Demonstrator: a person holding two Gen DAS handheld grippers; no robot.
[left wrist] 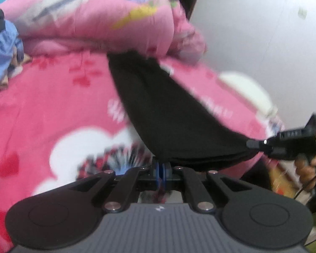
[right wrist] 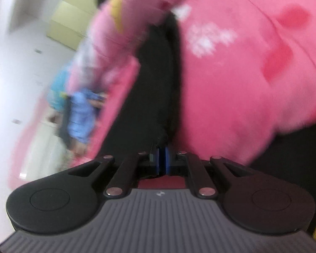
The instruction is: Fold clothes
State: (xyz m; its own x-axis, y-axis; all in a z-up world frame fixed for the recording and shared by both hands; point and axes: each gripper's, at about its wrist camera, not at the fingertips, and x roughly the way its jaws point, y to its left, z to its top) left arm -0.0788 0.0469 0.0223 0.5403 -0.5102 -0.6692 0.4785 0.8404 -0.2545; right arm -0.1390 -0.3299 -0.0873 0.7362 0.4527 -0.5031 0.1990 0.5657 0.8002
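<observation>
Both claws are clamped on the black garment: left claw on one edge, right claw on another, stretched above the pink bed. Far end's under the pink quilt. No fold yet, I'd say.

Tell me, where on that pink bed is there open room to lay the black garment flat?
The pink blanket is bare left of the black garment, below the rolled pink quilt. The blue clothes crowd the far left.
</observation>
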